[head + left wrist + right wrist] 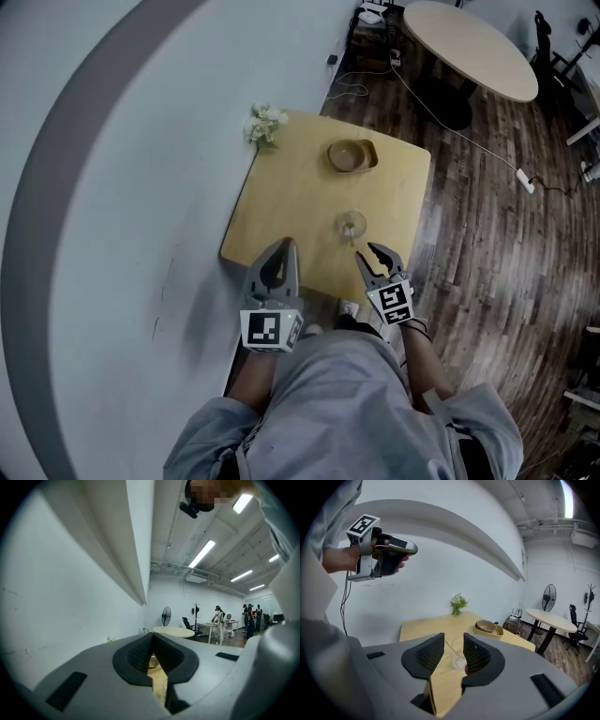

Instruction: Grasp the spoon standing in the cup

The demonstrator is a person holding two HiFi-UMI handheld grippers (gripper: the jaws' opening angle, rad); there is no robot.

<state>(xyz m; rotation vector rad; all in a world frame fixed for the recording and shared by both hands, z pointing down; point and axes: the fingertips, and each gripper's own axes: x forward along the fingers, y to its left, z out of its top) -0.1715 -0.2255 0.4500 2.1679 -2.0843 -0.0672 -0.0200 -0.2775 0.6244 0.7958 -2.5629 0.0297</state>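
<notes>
Its jaws wide and empty, the right gripper (367, 249) faces the thin-handled spoon (450, 648) in the clear glass cup (351, 225) near the pale wooden table (291, 202) edge, where a centred close above the rim looks safest.

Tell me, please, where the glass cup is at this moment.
In the head view the glass cup stands on the wooden table near the person's edge, just ahead of the right tool, with the bowl farther back.
</notes>
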